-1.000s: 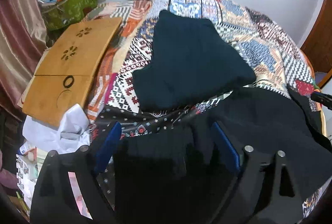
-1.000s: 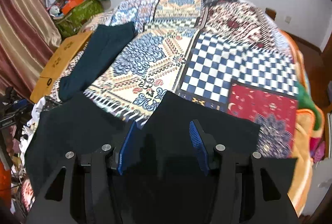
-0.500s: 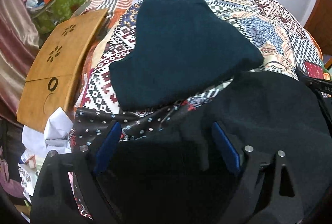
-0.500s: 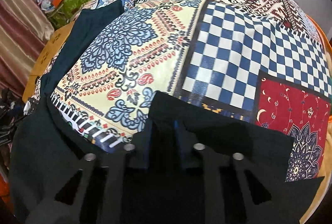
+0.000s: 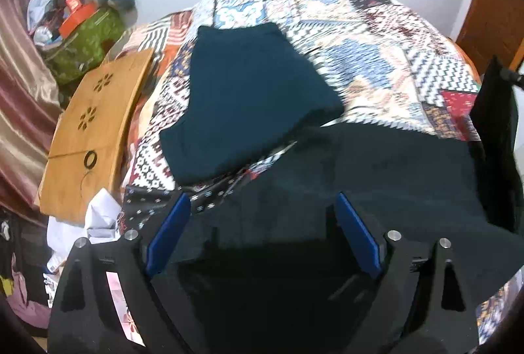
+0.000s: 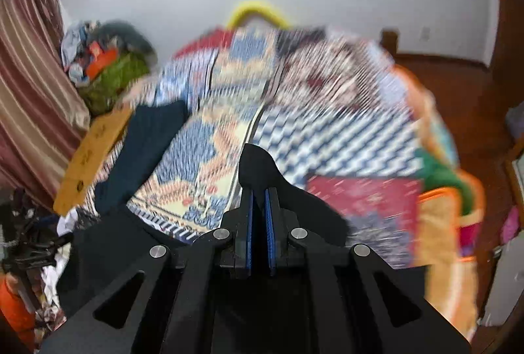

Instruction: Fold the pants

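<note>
Black pants lie across the near edge of a patchwork bedspread. My left gripper is open, its blue pads either side of the black cloth, gripping nothing. My right gripper is shut on the black pants, and a peak of cloth stands up lifted above the bed. In the left wrist view the raised end of the pants hangs at the right edge. A folded dark teal garment lies beyond on the bed; it also shows in the right wrist view.
A wooden lap desk rests at the bed's left side. A green bag with clutter sits in the far left corner by a striped curtain. White cloth lies near the desk. A wooden floor is to the right.
My right gripper closed on the black pants and rose, lifting the cloth off the bed. My left gripper stayed open over the pants and tilted back a little.
</note>
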